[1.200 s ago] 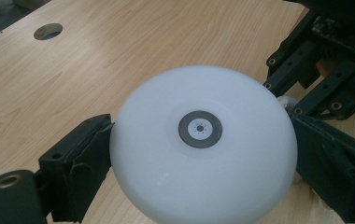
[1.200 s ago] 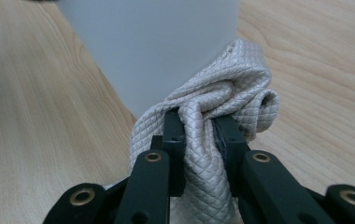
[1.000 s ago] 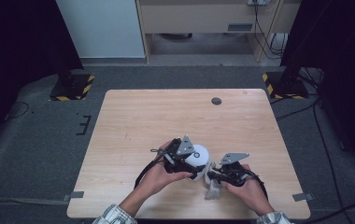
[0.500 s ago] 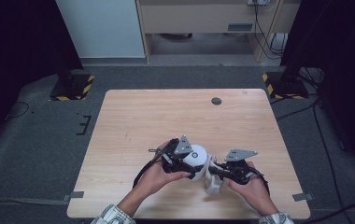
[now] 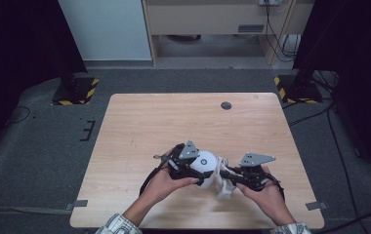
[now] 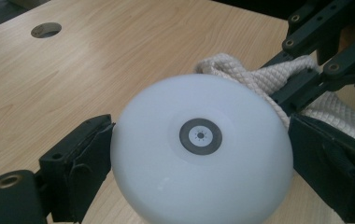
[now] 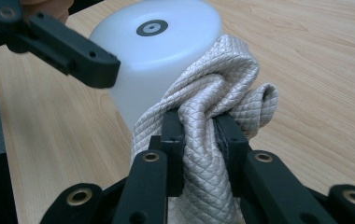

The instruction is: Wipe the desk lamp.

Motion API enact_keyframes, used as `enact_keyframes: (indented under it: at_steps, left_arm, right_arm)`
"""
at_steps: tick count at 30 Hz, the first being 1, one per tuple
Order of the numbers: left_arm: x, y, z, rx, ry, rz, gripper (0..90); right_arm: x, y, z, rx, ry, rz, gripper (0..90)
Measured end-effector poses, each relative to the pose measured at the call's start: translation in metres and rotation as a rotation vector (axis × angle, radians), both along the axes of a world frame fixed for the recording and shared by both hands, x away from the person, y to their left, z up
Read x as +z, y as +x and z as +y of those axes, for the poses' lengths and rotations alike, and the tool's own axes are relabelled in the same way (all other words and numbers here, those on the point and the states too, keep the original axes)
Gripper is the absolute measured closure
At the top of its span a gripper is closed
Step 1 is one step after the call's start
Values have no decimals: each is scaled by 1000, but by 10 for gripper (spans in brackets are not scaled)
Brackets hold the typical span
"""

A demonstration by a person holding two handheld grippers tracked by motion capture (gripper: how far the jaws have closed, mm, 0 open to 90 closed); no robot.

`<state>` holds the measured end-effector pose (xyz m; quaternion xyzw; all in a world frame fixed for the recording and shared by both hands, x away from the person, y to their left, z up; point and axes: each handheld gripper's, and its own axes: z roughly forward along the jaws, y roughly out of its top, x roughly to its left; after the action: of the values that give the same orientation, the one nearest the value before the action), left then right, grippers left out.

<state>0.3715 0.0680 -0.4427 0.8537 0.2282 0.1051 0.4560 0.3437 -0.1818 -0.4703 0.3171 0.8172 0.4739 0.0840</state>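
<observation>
cup (image 5: 204,163), white plastic, bottom up near table (image 5: 139,122) front edge: light, stiff, slick; my left gripper (image 5: 186,163) clamps its sides wide. cloth (image 7: 203,121), soft, quilted, bunched, pinched tight in my right gripper (image 7: 199,140), pressed against cup wall.

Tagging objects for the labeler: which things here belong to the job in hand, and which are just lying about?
In use:
- white cup, upside down, clamped by the left gripper
- cream quilted cloth, pinched by the right gripper, pressed against the cup's side

Lying about:
- wooden table with its round hole
- stand bases with yellow-black stripes on the floor
</observation>
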Motion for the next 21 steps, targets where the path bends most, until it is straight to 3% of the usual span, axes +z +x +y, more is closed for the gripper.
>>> enact_keyframes:
  at_steps: [4, 8, 10, 15, 21]
  left_arm:
    - [4, 1, 2, 2, -45, -4, 98]
    - [7, 4, 4, 9, -56, -11, 130]
    - [6, 7, 6, 21, -47, -1, 159]
    - [5, 10, 8, 11, -72, 31, 233]
    - [4, 13, 10, -1, -88, 69, 239]
  right_arm:
    - [0, 0, -1, 0, -2, -1, 761]
    - [0, -1, -1, 0, -1, -2, 761]
    - [-1, -2, 0, 6, -3, 1, 764]
    - [-2, -6, 2, 21, -7, 4, 769]
    - [-2, -12, 8, 51, -12, 7, 771]
